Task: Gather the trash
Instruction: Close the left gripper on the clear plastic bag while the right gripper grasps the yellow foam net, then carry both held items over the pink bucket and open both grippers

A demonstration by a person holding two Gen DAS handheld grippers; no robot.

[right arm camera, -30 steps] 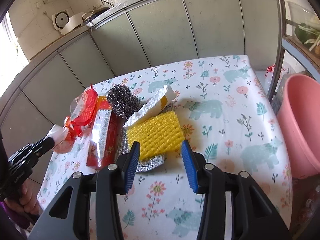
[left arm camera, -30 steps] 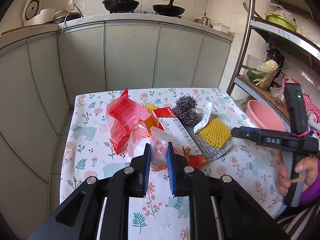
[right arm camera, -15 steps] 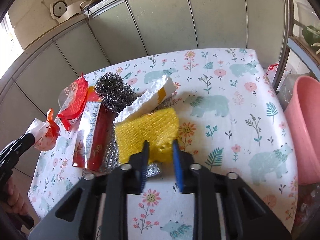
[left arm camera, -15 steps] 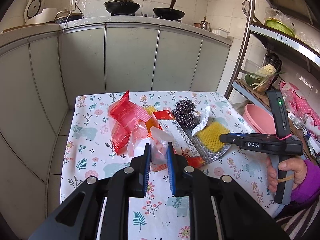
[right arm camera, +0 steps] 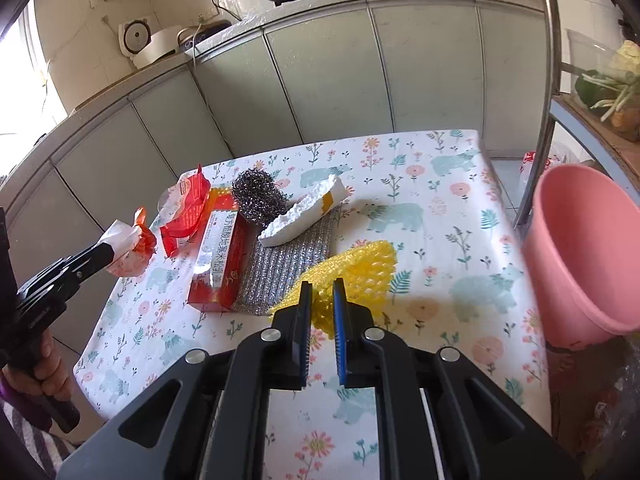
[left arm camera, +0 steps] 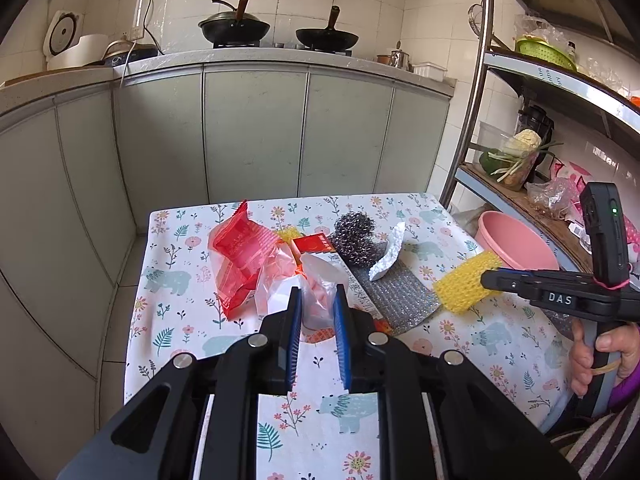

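- Right wrist view: the right gripper [right arm camera: 320, 300] has its blue-padded jaws drawn close on one corner of the yellow mesh sponge [right arm camera: 356, 264], which is lifted clear of the table [right arm camera: 440, 208].
- Just ahead and to the left of that gripper lies a silver scouring cloth [right arm camera: 288, 264], with a white foam piece [right arm camera: 304, 216] resting on its far end.
- Touching the cloth's left edge is a red carton [right arm camera: 220, 256] with a silver label of Chinese characters too small to read.
- Beyond the carton sit a steel wool ball [right arm camera: 256, 196] and a red wrapper [right arm camera: 188, 212].
- Off to the right of the gripper, past the table edge, stands a pink basin [right arm camera: 588, 256]; its visible inside looks bare.
- Left wrist view: the left gripper [left arm camera: 316, 320] is nearly closed, pinching a crumpled clear plastic bag [left arm camera: 320, 288] with pinkish-red print, held above the table.
- Ahead and to its left the red wrapper lies on loose clear plastic film [left arm camera: 272, 276].
- Farther right, the right gripper's body carries the letters "DAS" [left arm camera: 560, 298], and a green light shows on its upright handle.
- A metal shelf rack [left arm camera: 476, 92] to the right holds a clear tub of vegetables [left arm camera: 508, 156].
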